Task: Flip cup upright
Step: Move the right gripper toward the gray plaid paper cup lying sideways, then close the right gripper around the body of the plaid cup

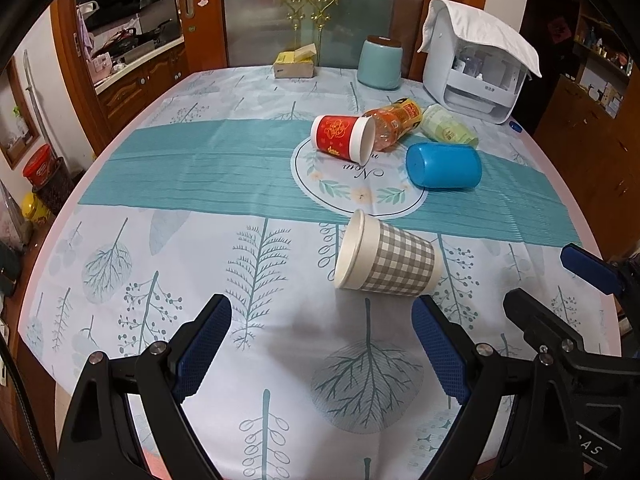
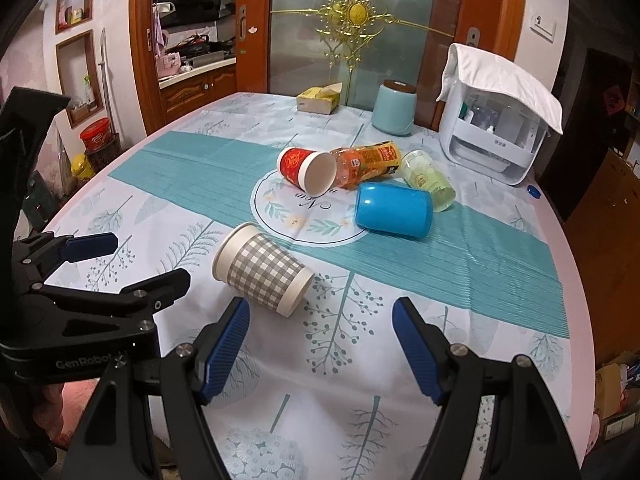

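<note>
A grey-and-white checked paper cup (image 1: pixel 390 258) lies on its side on the tablecloth, mouth to the left; it also shows in the right wrist view (image 2: pixel 262 270). A red paper cup (image 1: pixel 344 137) (image 2: pixel 307 168) and a blue plastic cup (image 1: pixel 444 165) (image 2: pixel 394 209) also lie on their sides farther back. My left gripper (image 1: pixel 322 312) is open and empty, just short of the checked cup. My right gripper (image 2: pixel 320 312) is open and empty, the checked cup just beyond its left fingertip. Each gripper shows in the other's view, the left (image 2: pixel 132 264) and the right (image 1: pixel 548 280).
An orange drink bottle (image 1: pixel 394 122) and a pale green cup (image 1: pixel 450 126) lie on their sides behind the red cup. A teal canister (image 1: pixel 379 62), a tissue box (image 1: pixel 295 63) and a white appliance (image 1: pixel 476 76) under a cloth stand at the table's far edge.
</note>
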Demonstrator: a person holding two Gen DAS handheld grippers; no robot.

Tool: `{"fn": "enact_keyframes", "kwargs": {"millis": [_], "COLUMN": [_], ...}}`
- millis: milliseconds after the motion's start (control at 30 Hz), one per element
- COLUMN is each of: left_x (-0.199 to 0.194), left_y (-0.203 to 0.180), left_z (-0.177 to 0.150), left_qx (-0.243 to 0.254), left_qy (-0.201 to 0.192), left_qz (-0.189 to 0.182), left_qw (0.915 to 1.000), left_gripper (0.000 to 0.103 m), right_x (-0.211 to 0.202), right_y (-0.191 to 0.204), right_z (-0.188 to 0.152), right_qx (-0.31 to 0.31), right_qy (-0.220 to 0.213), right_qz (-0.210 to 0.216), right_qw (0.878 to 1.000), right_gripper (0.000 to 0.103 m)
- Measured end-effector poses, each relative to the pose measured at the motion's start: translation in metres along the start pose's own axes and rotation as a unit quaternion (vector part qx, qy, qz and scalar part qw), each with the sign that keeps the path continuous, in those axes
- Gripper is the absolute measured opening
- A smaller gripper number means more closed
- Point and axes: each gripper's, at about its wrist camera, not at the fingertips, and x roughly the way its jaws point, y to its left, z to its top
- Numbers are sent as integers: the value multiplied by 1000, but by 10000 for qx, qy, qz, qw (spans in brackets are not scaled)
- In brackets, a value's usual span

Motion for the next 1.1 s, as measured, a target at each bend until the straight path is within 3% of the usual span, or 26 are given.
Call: {"fn": "enact_keyframes", "kwargs": {"millis": [367, 767, 967, 1100], "left_x": [23, 61, 73, 74], "left_y": [12, 52, 64, 64], "left_z": [1, -2, -3, -2], "left_qx": [-136, -650, -798, -803], "left_qy": [179, 648, 786, 778], "left_qz": [71, 125, 159, 162], "left_qw": [9997, 9957, 9936, 9936], "left_gripper": [91, 91, 91, 91], "right_x": [25, 72, 88, 94], "right_y": [5, 12, 30, 45], "right_z": [5, 23, 24, 23], "right_qx": [-161, -884, -1774, -2394], "right_qy": [190, 492, 617, 538], "right_qz": [107, 621, 918, 840], "right_qw": [9996, 9929, 9779, 9658], "right_gripper": [75, 74, 74, 74]}}
